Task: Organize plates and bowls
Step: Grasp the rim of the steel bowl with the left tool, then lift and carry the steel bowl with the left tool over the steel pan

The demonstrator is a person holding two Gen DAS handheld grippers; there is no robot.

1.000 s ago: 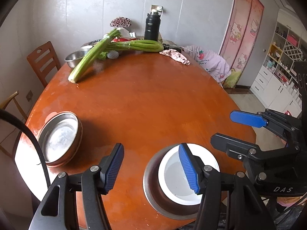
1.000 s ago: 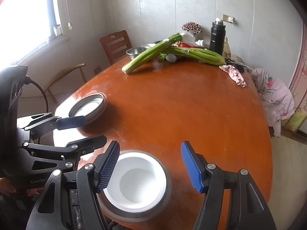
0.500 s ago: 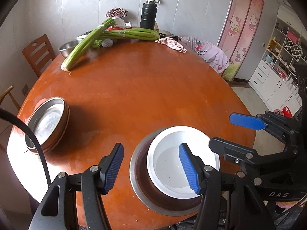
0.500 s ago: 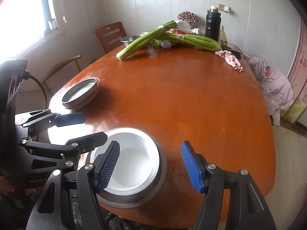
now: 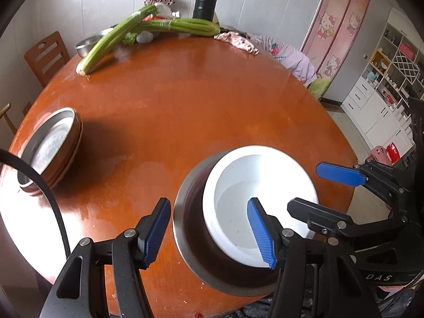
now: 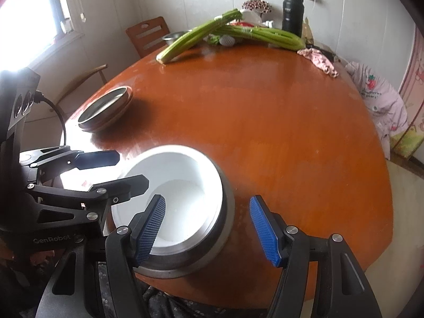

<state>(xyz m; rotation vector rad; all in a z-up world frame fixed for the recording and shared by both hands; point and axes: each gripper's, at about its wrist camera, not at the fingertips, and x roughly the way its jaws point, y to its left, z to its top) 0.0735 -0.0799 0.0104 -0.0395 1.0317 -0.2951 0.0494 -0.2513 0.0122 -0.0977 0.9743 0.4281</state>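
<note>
A white bowl (image 5: 254,182) sits nested inside a steel bowl (image 5: 190,228) at the near edge of the round wooden table (image 5: 201,100). My left gripper (image 5: 208,229) is open, its jaws straddling the steel bowl's left rim. My right gripper (image 6: 208,229) is open, straddling the bowls' right rim; the white bowl (image 6: 182,185) and the steel bowl (image 6: 222,228) show there too. A stack of shallow metal dishes (image 5: 50,145) rests at the table's left edge, also in the right wrist view (image 6: 106,108).
At the far side lie celery stalks (image 5: 148,31), a steel bowl (image 5: 86,45), a black flask (image 5: 204,2) and a pink cloth (image 5: 235,41). A wooden chair (image 5: 46,55) stands at far left. White shelving (image 5: 384,84) is at right.
Both grippers have come lower and closer to the nested bowls, which now look larger between the jaws. Both stay open.
</note>
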